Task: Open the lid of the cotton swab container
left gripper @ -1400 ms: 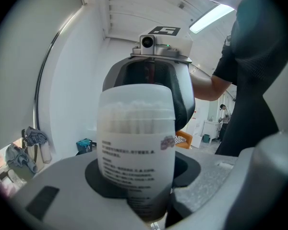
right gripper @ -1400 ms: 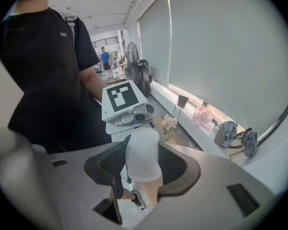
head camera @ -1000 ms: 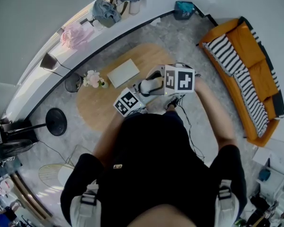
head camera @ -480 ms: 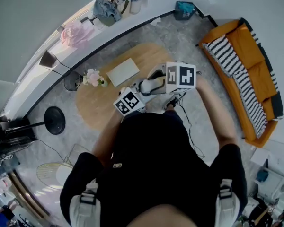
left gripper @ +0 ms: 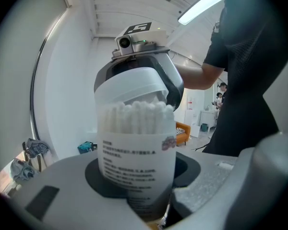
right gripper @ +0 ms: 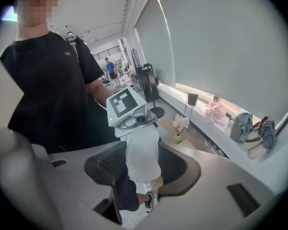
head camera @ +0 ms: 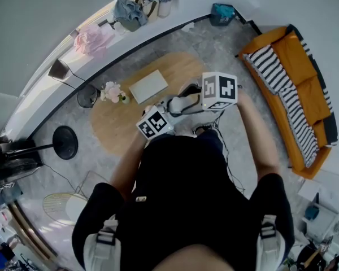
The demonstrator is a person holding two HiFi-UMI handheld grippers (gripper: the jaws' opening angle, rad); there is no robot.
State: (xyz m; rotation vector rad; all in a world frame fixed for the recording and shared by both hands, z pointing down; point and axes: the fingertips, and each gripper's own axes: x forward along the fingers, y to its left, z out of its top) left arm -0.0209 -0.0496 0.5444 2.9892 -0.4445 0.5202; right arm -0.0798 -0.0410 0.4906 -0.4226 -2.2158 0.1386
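Cotton swab container (left gripper: 137,143) sits between the left gripper (left gripper: 144,178) jaws, lid (left gripper: 129,87) at its top between the right gripper (right gripper: 143,170) jaws, above the table (head camera: 116,126) edge; sofa (head camera: 305,89) off right.

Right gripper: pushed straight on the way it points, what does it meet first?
The lid, already between its fingers. Beyond it lie the container and the left gripper holding it, seemingly close.

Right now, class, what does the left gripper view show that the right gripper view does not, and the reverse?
Only the left gripper view: cotton swabs packed inside, the printed label, the marker on the right gripper. Only the right gripper view: the marker cube on the left gripper, a flower vase, the windowsill. Both: the container, held between left jaws with the right gripper clamped round its lid.
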